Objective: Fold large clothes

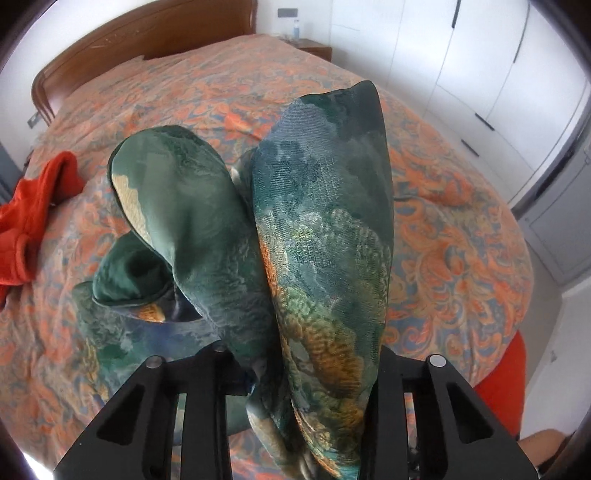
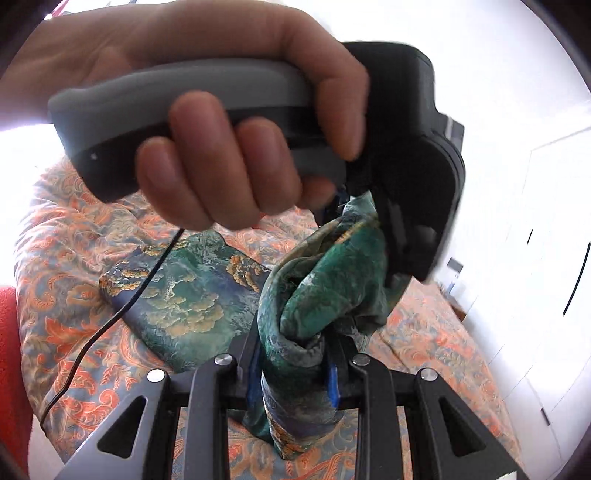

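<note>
— What was the biggest thing in the room, then?

— The bed (image 1: 461, 236), under its orange paisley cover, headboard (image 1: 147, 33) at the far end and white wardrobes (image 1: 480, 66) along one side. Everything else I'd place by that bed.

— And the garment?

— A large green patterned cloth (image 1: 325, 229), silky-looking. Part of it lay flat on the bed (image 2: 177, 295); the rest was gathered up above the cover in bunches. I'd guess they'd lifted both ends clear so a fold could be carried over the flat part.

— Anything else lying there?

— A red garment (image 1: 33, 221) at the edge of the bed, well apart from the green one, probably waiting its turn. A small bottle (image 1: 296, 27) stood on the nightstand (image 1: 314, 46) beyond the bed's far corner.

— Who held what?

— The left gripper (image 1: 306, 365) had its jaws drawn in narrow on a thick fold of the green cloth, which billowed up ahead of it. The right gripper (image 2: 291, 365) was likewise clamped narrow on a wad of the same cloth. The person's left hand (image 2: 221, 140) hung just above it, wrapped round the handle of its tool, a thin black cable (image 2: 110, 325) trailing down across the bed.

— So close together?

— Yes, nearly meeting over the bed. My guess: bringing two corners together before laying them down.
</note>
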A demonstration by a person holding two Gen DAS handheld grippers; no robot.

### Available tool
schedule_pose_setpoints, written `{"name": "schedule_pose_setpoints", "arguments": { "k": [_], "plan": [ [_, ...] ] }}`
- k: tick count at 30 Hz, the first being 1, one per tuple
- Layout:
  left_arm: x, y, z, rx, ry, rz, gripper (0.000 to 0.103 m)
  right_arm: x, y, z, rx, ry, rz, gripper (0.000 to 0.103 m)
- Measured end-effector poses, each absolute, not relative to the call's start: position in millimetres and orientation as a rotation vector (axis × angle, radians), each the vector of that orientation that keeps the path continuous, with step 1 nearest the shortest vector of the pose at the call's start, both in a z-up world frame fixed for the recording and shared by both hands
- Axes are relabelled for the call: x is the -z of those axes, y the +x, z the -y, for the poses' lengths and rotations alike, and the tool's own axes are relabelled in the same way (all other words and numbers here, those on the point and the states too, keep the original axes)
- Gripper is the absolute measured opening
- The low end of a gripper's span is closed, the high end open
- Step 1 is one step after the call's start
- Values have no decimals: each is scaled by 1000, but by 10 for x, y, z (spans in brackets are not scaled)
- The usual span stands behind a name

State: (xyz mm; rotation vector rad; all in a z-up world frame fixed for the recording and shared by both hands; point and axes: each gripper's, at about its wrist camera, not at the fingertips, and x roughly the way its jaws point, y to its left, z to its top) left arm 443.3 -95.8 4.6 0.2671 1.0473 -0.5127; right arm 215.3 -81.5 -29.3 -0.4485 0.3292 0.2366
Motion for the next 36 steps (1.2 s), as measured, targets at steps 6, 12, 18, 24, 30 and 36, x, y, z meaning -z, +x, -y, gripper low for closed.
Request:
{"name": "schedule_pose_setpoints", "arguments": {
  "k": [6, 12, 18, 24, 30, 36],
  "plan": [
    [-165, 4592, 580, 497, 257, -1026, 28, 43, 1936, 1129, -325, -225, -355, 79],
    [-60, 4798, -2, 450, 195, -1012, 29, 35, 1702, 1536, -359, -121, -384, 79],
    [186, 4942, -456, 379, 138, -1020, 29, 200, 1935, 1719, -322, -42, -462, 79],
    [444, 5062, -878, 322, 56, -1041, 30, 268, 2430, 1499, -370, -16, -531, 43],
    [623, 5080, -1306, 281, -27, -1054, 31, 333, 3188, 1067, -406, -46, -604, 37],
    [905, 5124, -1663, 253, -145, -1076, 34, 555, 3619, 710, -462, -26, -621, 36]
  ]
}}
